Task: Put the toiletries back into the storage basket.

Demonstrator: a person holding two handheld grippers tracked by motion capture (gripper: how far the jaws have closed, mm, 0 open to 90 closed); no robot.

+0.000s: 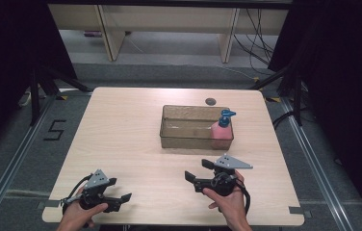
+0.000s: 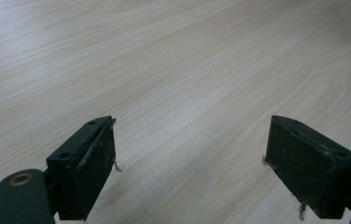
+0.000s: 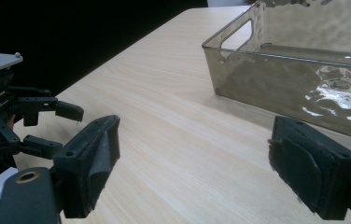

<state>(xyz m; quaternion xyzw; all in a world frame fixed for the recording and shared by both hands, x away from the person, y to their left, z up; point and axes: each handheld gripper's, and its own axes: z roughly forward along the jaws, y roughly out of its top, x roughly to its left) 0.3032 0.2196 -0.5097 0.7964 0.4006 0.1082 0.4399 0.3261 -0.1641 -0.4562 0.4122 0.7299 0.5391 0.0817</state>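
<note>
A smoky see-through bin (image 1: pixel 188 136) sits right of the table's middle. Upright in its right end is a pink soap bottle (image 1: pixel 222 131) with a blue pump. My right gripper (image 1: pixel 197 169) hovers open and empty in front of the bin, jaws pointing left. In the right gripper view, its jaws (image 3: pixel 194 135) stand wide apart with the bin's wall (image 3: pixel 276 74) just ahead on the right. My left gripper (image 1: pixel 120 189) is open near the front left edge, and its own view (image 2: pixel 192 135) looks onto bare wood. It is also seen, open, in the right gripper view (image 3: pixel 64 128).
The light wooden table (image 1: pixel 126 130) has a small dark round disc (image 1: pixel 211 101) behind the bin. Black stands and cables flank the table on the floor. Desk legs stand farther back.
</note>
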